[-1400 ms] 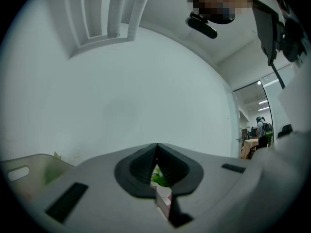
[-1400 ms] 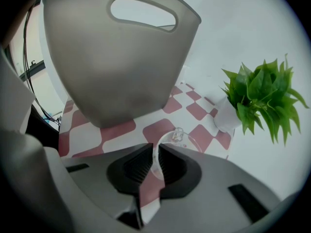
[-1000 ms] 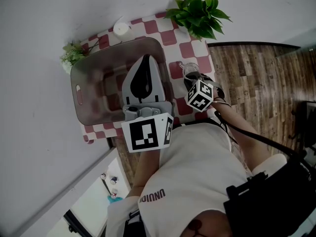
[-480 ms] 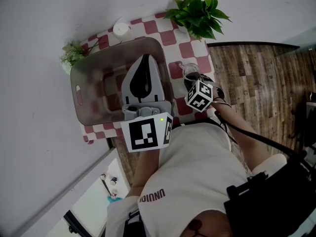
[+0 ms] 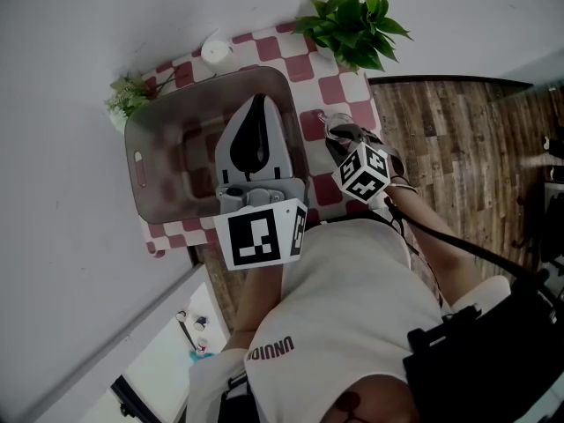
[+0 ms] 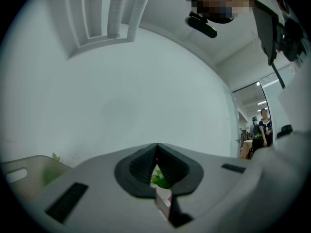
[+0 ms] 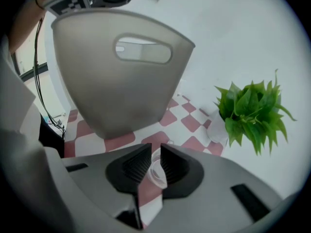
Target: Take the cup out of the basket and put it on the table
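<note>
Plain white wall (image 5: 79, 51) runs the whole way along one side, nothing on it. The tabletop (image 5: 308, 60) sits right up against it, covered in a red-and-white checked cloth (image 5: 335, 88). There's a leafy green plant (image 5: 357, 20) at one corner by the wall and a smaller flowery sprig (image 5: 128, 95) at the next corner along the same edge. On the other side there's a dark wood plank floor (image 5: 458, 139). The left gripper view shows a white ceiling with a ribbed strip (image 6: 112, 13), plus an opening (image 6: 252, 130) into a brighter room with a couple of people far off.
</note>
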### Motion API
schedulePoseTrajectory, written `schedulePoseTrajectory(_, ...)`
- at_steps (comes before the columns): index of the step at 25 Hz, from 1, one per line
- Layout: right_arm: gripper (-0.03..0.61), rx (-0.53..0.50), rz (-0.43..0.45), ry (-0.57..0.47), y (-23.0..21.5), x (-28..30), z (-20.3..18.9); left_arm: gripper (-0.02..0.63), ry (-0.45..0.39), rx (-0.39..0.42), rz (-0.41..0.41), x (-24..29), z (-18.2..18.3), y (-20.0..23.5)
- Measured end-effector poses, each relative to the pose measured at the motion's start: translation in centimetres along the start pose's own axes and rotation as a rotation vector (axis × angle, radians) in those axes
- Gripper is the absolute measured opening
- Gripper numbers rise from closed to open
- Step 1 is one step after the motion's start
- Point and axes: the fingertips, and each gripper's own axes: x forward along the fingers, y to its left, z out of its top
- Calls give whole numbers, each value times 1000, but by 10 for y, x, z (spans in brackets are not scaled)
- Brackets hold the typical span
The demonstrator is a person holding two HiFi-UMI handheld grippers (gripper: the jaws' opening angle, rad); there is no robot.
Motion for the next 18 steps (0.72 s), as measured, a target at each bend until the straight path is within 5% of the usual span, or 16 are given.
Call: schedulePoseTrajectory(18, 17, 231, -313, -477, -86, -123, 103, 12, -9, -3, 2, -3, 2, -4)
